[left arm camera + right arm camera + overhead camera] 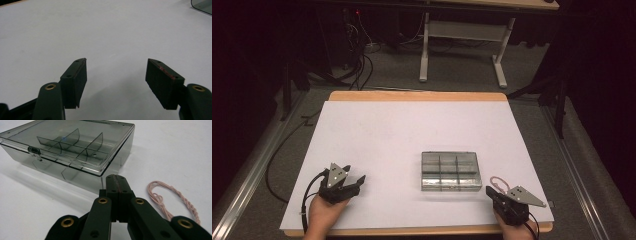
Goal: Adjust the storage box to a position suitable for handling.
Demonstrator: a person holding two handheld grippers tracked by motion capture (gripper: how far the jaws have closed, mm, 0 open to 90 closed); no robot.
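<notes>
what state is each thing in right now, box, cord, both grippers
clear compartment box: lid shut, latch down, compartments look empty, flat on the table
pink cord: loosely coiled, lying on the table beside the box, apart from it, not held
left gripper: jaws wide open, nothing between them
right gripper: jaws pressed together, holding nothing, near the box's corner

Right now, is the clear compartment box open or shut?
Shut. In the right gripper view the compartment box has its lid lying flat on the walls, with the metal latch down over the front edge; its compartments look empty.
</notes>
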